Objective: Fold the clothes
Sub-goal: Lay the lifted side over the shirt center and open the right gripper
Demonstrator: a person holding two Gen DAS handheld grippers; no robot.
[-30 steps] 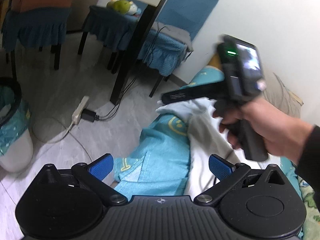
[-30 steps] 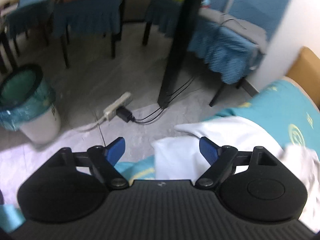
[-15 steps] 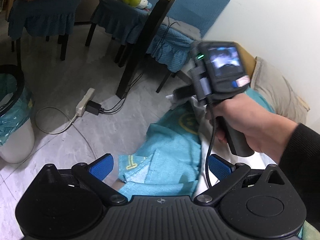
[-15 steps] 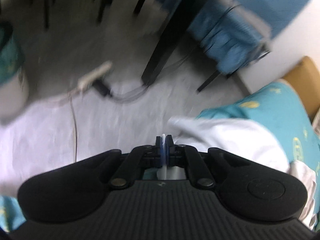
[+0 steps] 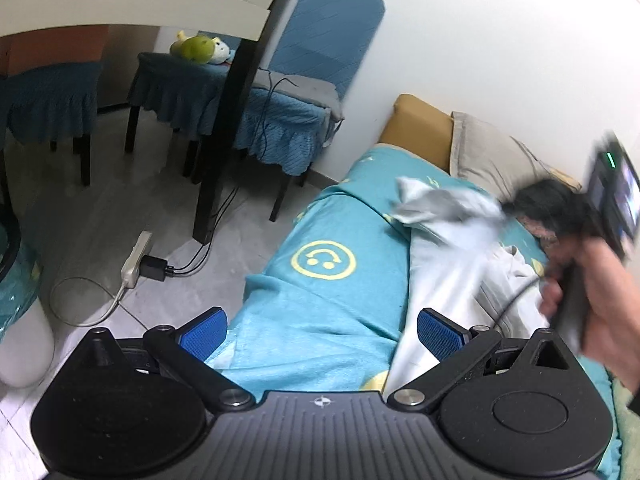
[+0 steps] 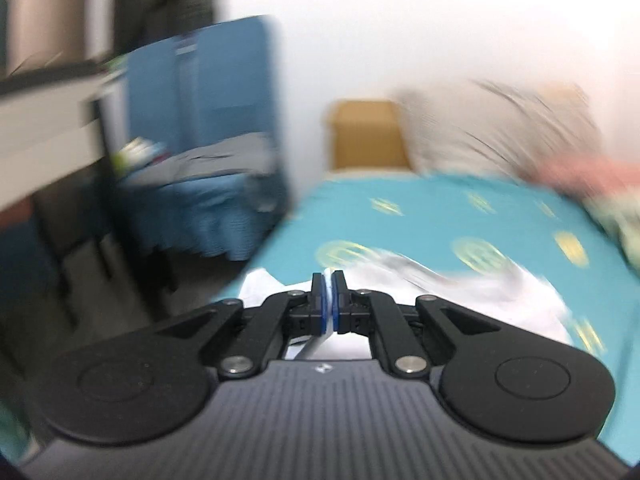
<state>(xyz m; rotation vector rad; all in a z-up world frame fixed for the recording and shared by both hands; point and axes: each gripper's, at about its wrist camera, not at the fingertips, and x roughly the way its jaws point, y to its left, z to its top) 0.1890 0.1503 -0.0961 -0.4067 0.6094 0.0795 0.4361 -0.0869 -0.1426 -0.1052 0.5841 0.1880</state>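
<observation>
A white garment (image 5: 444, 264) lies along the teal bed sheet (image 5: 332, 300), one end lifted and blurred near the pillow. My right gripper (image 6: 329, 300) is shut on an edge of this white garment (image 6: 400, 300) and holds it above the bed; the view is motion-blurred. In the left wrist view the right gripper's body (image 5: 600, 216) is at the far right, held by a hand. My left gripper (image 5: 320, 330) is open and empty, low over the near edge of the bed, with the garment's lower end by its right finger.
A beige pillow (image 5: 492, 156) and a tan headboard (image 5: 416, 128) are at the bed's far end. Blue-covered chairs (image 5: 288, 116) and a black table leg (image 5: 228, 140) stand left of the bed. A power strip with cables (image 5: 140, 260) lies on the floor. A bin (image 5: 16, 304) stands at the far left.
My right gripper closed on the white garment's edge and swung it up from the bed's floor side toward the pillow. The left gripper stayed open and shifted slightly.
</observation>
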